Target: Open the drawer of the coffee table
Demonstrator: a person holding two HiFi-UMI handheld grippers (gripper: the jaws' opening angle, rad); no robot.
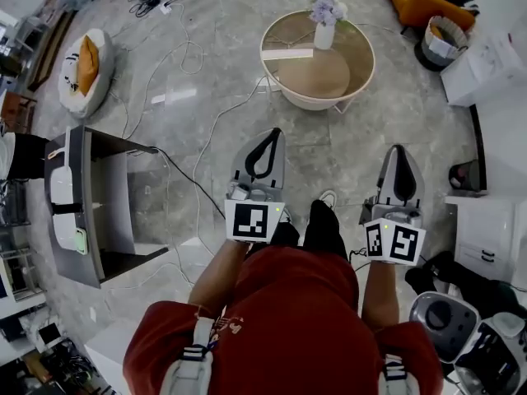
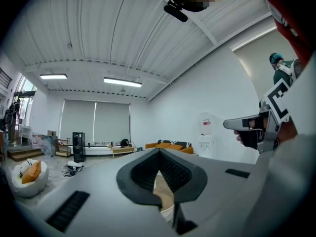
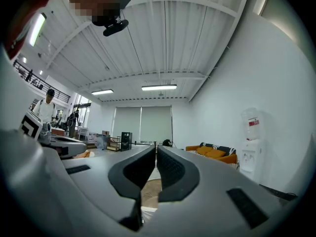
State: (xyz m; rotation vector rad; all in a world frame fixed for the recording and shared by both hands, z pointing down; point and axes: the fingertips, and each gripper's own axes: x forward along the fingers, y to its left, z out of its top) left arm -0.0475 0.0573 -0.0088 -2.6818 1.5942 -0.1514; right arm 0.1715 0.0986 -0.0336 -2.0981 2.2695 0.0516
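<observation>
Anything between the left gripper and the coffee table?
Head view: only bare floor between left gripper and coffee table; a thin cable runs just left of that stretch.

We are looking at an orange upholstered sofa (image 1: pixel 418 5), a round white floor cushion (image 1: pixel 99 79), a grey open-sided cabinet (image 1: pixel 82 212) and black cables (image 1: pixel 194 184) trailing over the floor.

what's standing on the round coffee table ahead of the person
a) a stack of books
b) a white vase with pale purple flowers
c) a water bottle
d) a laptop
b: in the head view a white vase with pale purple flowers stands near the far edge of the round coffee table; no laptop, books or bottle show on it.
</observation>
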